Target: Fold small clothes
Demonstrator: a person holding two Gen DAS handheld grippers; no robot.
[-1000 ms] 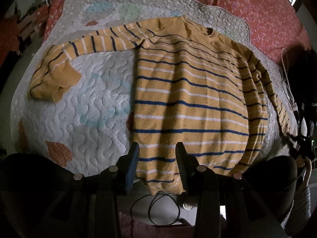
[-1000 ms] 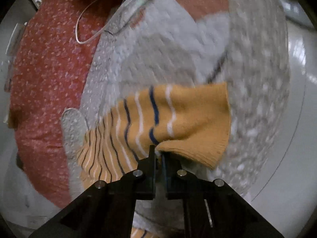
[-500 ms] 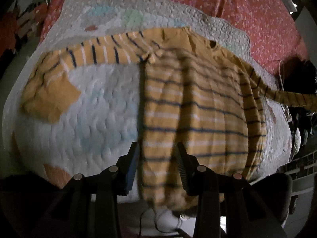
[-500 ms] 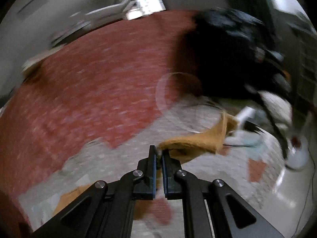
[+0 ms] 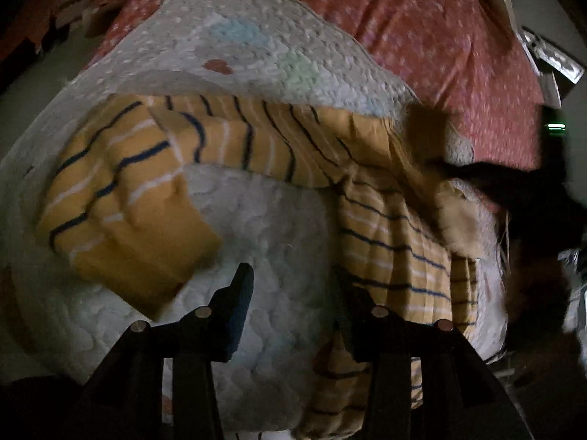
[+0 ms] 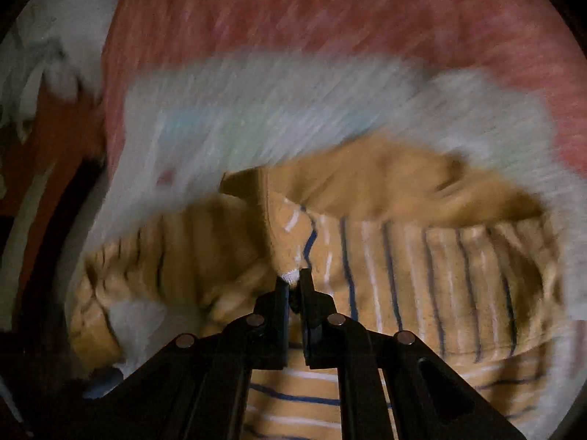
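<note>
A bed is covered by a red flowered sheet (image 5: 422,29), over which a white quilted blanket (image 5: 256,47) with pastel patches is spread. Dim light is cast throughout. Pale floor (image 5: 36,84) is seen at the left edge.

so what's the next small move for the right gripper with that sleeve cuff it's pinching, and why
Probably lay the cuff down flat on the chest and finish letting go. The right gripper holds the cuff of the mustard-yellow knitted sweater with navy and white stripes over its body, its jaws just starting to open. The left gripper, also opening, has only the white quilted mat between its fingers.
</note>
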